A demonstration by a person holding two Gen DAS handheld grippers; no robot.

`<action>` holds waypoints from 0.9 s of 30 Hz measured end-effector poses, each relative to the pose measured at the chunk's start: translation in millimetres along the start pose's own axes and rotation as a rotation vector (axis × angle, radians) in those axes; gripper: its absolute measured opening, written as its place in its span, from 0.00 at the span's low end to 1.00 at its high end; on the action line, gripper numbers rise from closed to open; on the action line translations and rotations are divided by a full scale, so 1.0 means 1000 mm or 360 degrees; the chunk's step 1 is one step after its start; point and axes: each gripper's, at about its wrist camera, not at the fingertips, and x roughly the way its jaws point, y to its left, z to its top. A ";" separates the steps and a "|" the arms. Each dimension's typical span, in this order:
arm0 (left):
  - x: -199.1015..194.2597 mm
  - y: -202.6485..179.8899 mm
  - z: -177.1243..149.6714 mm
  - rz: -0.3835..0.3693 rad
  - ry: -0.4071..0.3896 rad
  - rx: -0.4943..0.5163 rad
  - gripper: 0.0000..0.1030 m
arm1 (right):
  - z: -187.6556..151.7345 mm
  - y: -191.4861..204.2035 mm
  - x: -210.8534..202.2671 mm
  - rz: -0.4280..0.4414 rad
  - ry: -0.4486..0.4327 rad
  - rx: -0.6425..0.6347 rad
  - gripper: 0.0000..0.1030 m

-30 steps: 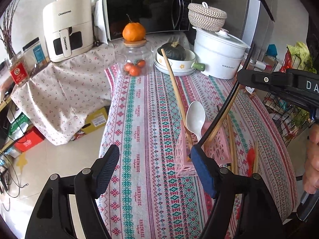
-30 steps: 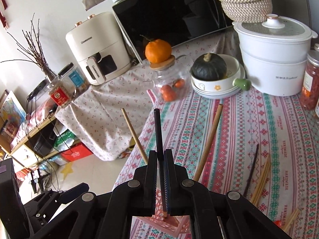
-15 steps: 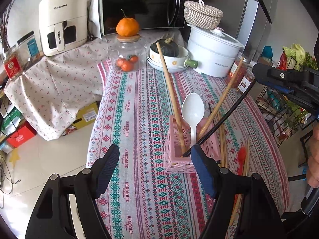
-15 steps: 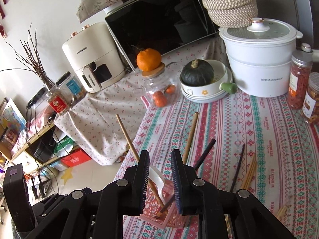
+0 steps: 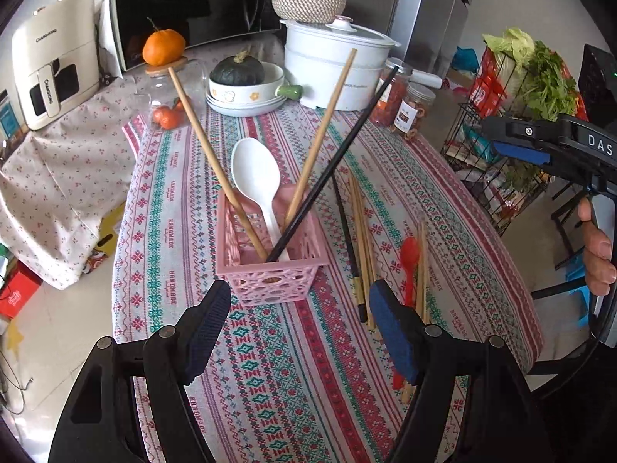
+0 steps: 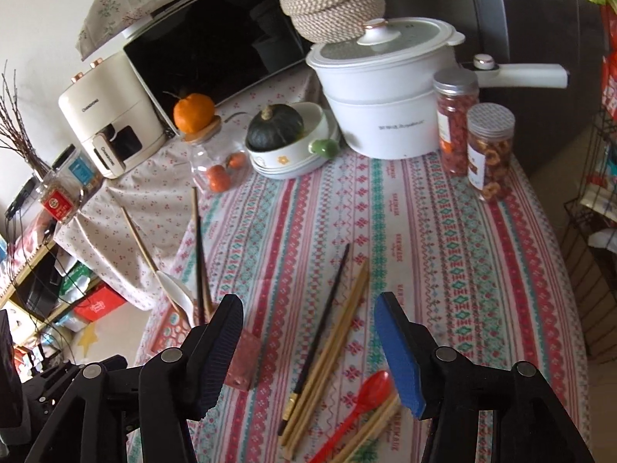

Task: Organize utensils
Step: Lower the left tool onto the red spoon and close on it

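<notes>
A pink lattice basket [image 5: 270, 274] stands on the striped tablecloth and holds a white spoon [image 5: 256, 177], two wooden chopsticks [image 5: 208, 154] and a black chopstick [image 5: 339, 154]. To its right lie a black chopstick [image 6: 324, 324], several wooden chopsticks [image 6: 339, 328] and a red spoon [image 6: 354, 409]. My left gripper [image 5: 299, 332] is open and empty just in front of the basket. My right gripper [image 6: 308, 347] is open and empty above the loose chopsticks; it also shows at the right of the left wrist view [image 5: 520, 142].
At the table's far end stand a white pot [image 6: 385, 108], a bowl with a dark squash [image 6: 281, 131], a glass jar topped by an orange [image 6: 208, 154] and two snack jars [image 6: 489, 150]. A wire rack with vegetables [image 5: 513, 115] stands to the right of the table.
My right gripper opened, let go of the black chopstick into the basket, and drew back to the right. The left gripper stayed open and shifted its view rightward.
</notes>
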 end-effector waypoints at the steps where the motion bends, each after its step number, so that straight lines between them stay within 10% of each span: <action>1: 0.003 -0.007 -0.002 -0.0016 0.0023 0.0024 0.74 | -0.004 -0.009 0.000 -0.0023 0.0027 0.0021 0.67; 16: 0.080 -0.084 -0.012 -0.0055 0.0382 0.0173 0.72 | -0.063 -0.116 0.027 -0.0388 0.0460 0.0228 0.77; 27: 0.159 -0.115 0.024 -0.0052 0.0594 0.0196 0.29 | -0.059 -0.122 0.035 -0.0335 0.0504 0.0262 0.77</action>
